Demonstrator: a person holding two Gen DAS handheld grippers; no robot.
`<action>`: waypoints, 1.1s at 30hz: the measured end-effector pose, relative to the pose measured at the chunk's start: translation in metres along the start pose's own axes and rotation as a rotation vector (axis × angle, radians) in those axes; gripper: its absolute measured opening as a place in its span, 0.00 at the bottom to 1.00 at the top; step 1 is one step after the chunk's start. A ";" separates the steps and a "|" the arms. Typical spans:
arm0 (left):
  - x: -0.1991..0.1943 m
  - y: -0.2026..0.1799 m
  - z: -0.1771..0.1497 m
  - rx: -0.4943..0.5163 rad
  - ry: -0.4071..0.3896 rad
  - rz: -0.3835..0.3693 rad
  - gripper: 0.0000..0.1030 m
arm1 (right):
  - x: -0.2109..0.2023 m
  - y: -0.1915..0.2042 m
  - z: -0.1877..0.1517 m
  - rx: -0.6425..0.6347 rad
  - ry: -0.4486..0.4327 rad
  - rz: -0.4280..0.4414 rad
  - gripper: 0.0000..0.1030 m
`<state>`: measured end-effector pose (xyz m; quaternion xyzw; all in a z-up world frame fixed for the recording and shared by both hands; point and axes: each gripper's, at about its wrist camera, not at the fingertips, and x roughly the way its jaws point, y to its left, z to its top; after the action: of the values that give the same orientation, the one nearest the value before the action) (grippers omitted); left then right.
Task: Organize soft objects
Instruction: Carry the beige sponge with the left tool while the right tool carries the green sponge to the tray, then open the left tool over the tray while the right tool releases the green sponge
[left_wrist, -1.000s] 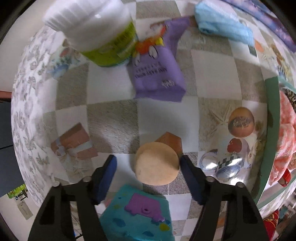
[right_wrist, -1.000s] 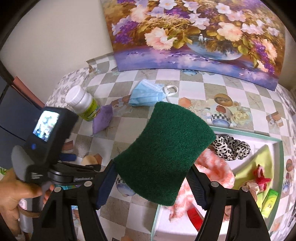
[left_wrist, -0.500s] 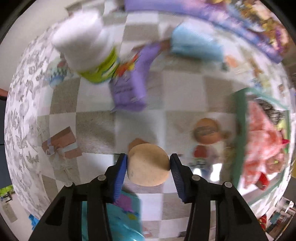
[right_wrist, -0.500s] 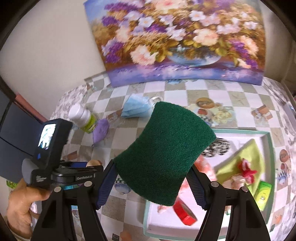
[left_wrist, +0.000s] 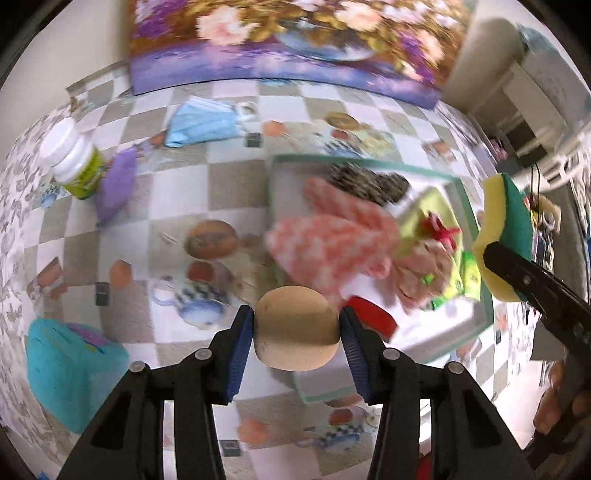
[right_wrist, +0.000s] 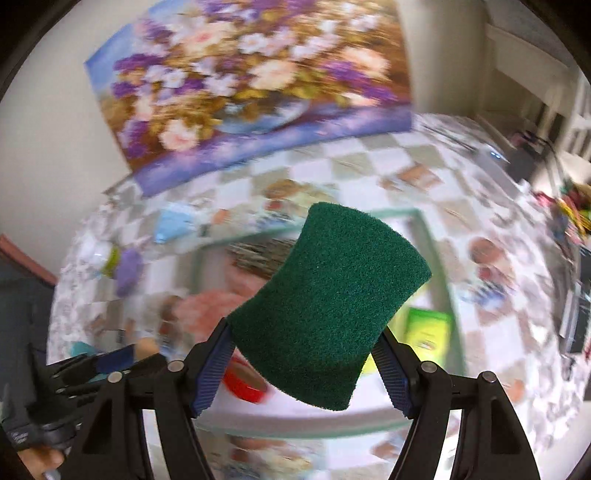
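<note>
One round tan sponge (left_wrist: 297, 334), one green and yellow scrub sponge (right_wrist: 328, 310), one green-rimmed tray (left_wrist: 466, 206), one white bottle (left_wrist: 72, 158), one blue face mask (left_wrist: 201, 125), one purple packet (left_wrist: 116, 186), one teal box (left_wrist: 70, 369), one flower painting (left_wrist: 295, 40), one red tape roll (left_wrist: 371, 317).

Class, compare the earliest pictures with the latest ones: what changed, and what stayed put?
The left tool closed on the tan round sponge and carried it up toward the green-rimmed tray. The right tool, still gripping the green scouring sponge, moved over the tray. The pill bottle and face mask stayed.
</note>
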<state>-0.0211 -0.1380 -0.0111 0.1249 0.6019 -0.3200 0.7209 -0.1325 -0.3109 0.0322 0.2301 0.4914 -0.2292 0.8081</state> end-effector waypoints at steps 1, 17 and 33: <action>0.003 -0.001 -0.003 0.012 0.008 -0.007 0.48 | 0.002 -0.009 -0.003 0.013 0.012 -0.014 0.73; 0.041 -0.027 -0.022 0.077 0.101 0.055 0.51 | 0.051 -0.036 -0.026 0.049 0.184 -0.067 0.76; 0.012 0.013 -0.011 -0.036 0.030 0.072 0.78 | 0.048 -0.027 -0.022 0.009 0.168 -0.133 1.00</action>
<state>-0.0211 -0.1254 -0.0283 0.1383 0.6133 -0.2812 0.7251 -0.1440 -0.3266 -0.0237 0.2189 0.5706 -0.2645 0.7460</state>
